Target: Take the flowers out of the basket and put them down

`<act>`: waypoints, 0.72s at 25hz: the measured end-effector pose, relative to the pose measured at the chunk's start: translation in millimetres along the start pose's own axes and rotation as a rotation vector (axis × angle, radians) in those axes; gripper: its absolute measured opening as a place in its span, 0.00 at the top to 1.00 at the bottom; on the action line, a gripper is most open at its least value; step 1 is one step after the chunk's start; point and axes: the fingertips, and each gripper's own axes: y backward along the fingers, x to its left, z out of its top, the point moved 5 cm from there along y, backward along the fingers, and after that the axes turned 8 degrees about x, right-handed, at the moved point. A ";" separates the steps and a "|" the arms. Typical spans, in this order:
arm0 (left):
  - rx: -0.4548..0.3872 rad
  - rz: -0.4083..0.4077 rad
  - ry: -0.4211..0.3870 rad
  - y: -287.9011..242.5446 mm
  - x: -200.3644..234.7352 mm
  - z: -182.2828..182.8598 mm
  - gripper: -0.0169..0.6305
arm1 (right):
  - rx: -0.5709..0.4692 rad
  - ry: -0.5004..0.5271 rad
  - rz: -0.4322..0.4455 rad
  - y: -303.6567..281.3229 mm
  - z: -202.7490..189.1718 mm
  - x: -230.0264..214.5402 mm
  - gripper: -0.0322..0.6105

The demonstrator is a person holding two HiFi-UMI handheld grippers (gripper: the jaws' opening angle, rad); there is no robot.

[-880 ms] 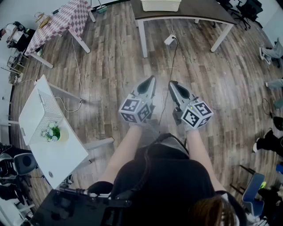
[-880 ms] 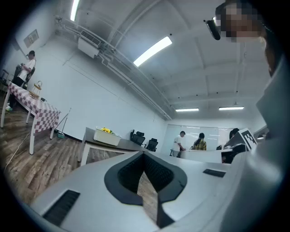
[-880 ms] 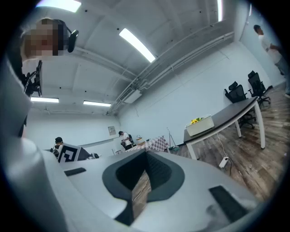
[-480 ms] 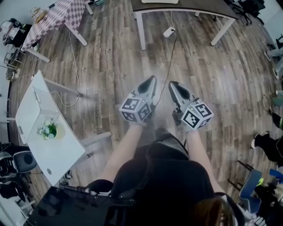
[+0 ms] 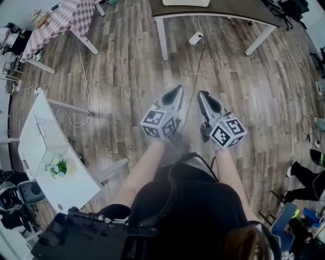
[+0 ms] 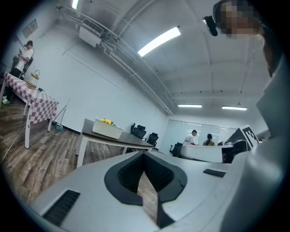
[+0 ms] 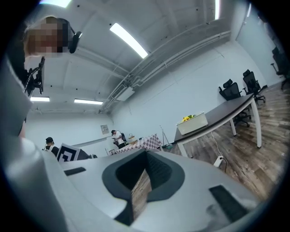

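**A:** Nearest in, the left tongs (image 5: 175, 92) and the right tongs (image 5: 201, 95) are being held side by side in front of the body, over the bare wooden floor (image 5: 127, 76). Both are being kept clenched.

**B:** And nothing is being gripped. In each gripper view the tips are being pressed together, with only floorboards being glimpsed behind them.

**A:** Farther out to the left, the flowers (image 5: 57, 166) are being shown on the white tabletop (image 5: 71, 190), at the near end of the white basket (image 5: 48, 133).

**B:** Whether they are lying inside it or just beside it cannot be told, as they are being seen too small.

**A:** So the job is being judged as hardly begun. The flowers are well apart from both tongs.

**B:** The approach, the grasp, the lift out and the setting down are all being left to do.

**A:** Farthest off, a dark tabletop (image 5: 228, 10) is being seen, and it is playing no part.
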 end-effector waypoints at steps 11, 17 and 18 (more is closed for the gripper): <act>-0.027 0.013 -0.054 -75.3 84.1 66.5 0.97 | -0.015 0.059 -0.049 -113.4 57.3 -47.0 0.95; -0.020 -0.025 -0.109 -106.3 103.0 80.5 0.97 | -0.018 0.050 -0.062 -145.8 61.4 -68.2 0.95; -0.017 -0.032 -0.108 -109.4 106.7 82.0 0.97 | -0.019 0.047 -0.066 -151.3 62.6 -70.5 0.95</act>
